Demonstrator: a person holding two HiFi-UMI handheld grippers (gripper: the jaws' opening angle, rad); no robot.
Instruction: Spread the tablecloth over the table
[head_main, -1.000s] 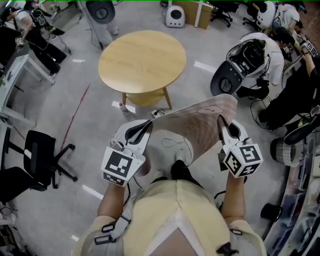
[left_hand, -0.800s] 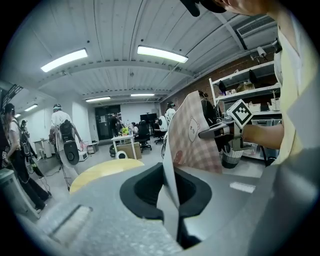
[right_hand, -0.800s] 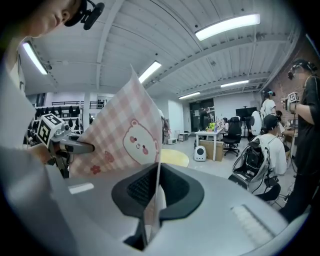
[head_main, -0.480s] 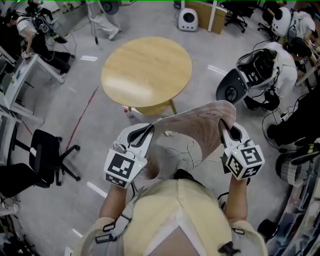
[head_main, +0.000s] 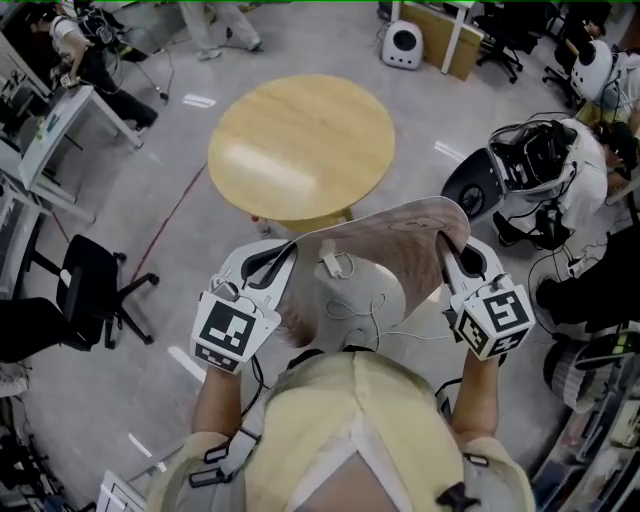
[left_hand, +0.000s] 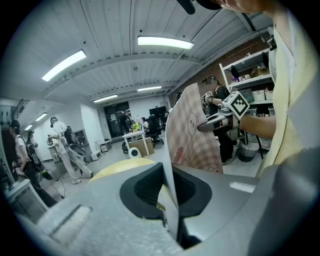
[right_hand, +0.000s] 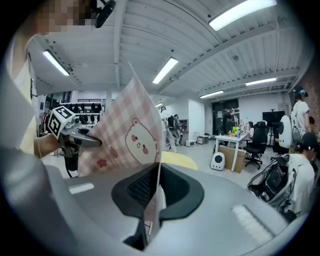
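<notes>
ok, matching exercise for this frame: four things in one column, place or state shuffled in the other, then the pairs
Things
1. tablecloth
2. round table
3. office chair
4. left hand-held gripper

Place or state
A. light wooden top, uncovered
B. shut on a cloth edge
C. held up in the air, short of the table
D. black, on the floor at the head view's left

Pairs: 1-C, 2-A, 3-D, 4-B
</notes>
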